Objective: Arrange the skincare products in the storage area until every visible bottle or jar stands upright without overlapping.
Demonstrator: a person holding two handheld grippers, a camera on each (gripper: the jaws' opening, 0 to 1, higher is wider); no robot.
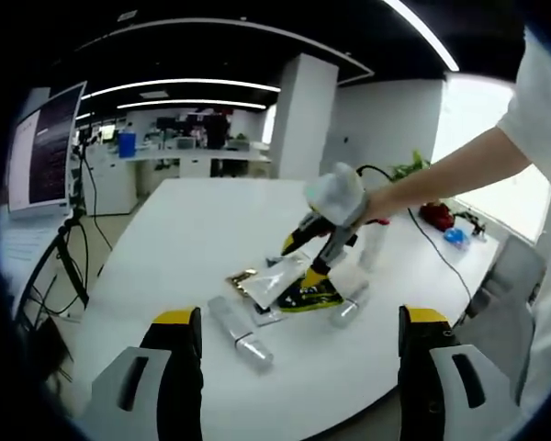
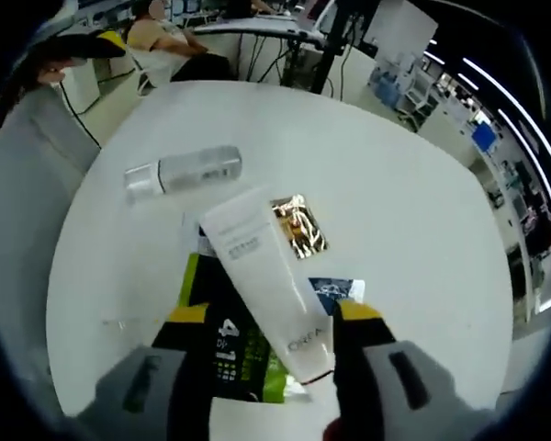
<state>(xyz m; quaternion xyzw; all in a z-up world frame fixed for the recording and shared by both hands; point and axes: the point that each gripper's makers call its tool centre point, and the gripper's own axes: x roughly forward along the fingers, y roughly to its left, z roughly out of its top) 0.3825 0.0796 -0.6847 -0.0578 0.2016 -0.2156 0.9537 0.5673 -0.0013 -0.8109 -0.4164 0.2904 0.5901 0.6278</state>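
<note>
On the white table (image 1: 193,239) a white tube (image 2: 266,276) lies across a green and black sachet (image 2: 225,354), next to a gold sachet (image 2: 298,225) and a blue sachet (image 2: 335,289). My right gripper (image 2: 273,312) is open, its jaws on either side of the tube; it appears as the right gripper (image 1: 303,259) over the pile. One clear bottle (image 1: 239,333) lies on its side, also seen as the clear bottle (image 2: 184,172). A second clear bottle (image 1: 349,308) lies flat too. A third bottle (image 1: 372,246) stands upright. My left gripper (image 1: 300,317) hangs open, short of the table's near edge.
A monitor on a stand (image 1: 46,147) is left of the table. A red object (image 1: 434,216) and a blue one (image 1: 455,237) sit at the far right with a cable. A person's arm (image 1: 450,175) reaches in from the right. A seated person (image 2: 161,37) is beyond the table.
</note>
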